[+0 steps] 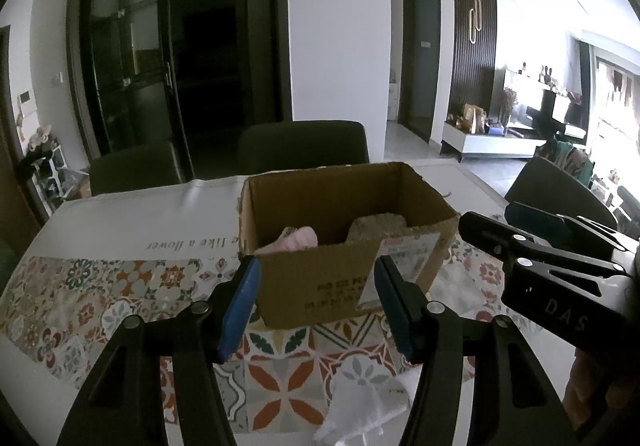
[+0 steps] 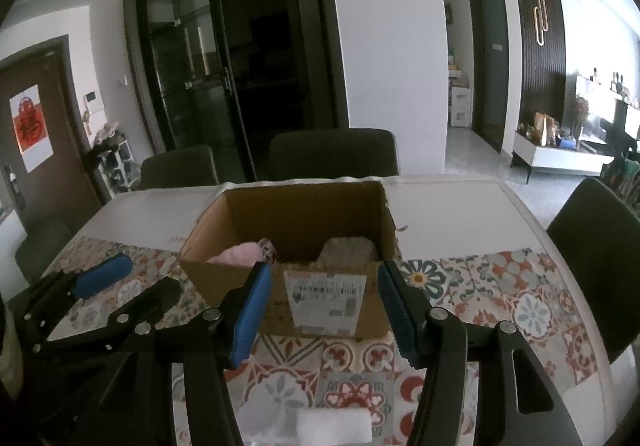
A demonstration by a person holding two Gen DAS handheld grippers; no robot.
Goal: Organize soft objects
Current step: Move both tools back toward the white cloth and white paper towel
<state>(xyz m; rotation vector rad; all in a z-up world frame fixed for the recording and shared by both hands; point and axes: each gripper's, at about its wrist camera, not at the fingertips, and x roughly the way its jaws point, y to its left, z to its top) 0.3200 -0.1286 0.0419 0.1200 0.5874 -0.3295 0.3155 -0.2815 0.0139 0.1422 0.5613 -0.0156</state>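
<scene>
Dining table (image 1: 120,213), white-topped, with dark chairs (image 1: 304,145) along its far edge. Patterned floral tile mat (image 1: 100,298) laid across the near half of the table. Open cardboard box (image 1: 320,282) standing upright on the mat, shipping label (image 2: 326,298) on one side. Inside the box: pink soft item (image 1: 296,240) to the left, grey-beige soft item (image 1: 378,226) to the right, apart from each other. White cloth (image 1: 360,402) lying crumpled on the mat, in front of the box, below the tongs. Left gripper (image 1: 316,306) held above the mat, blue pads spread wide, nothing between them. Right gripper (image 2: 324,314) likewise spread and empty, just beside the left.
</scene>
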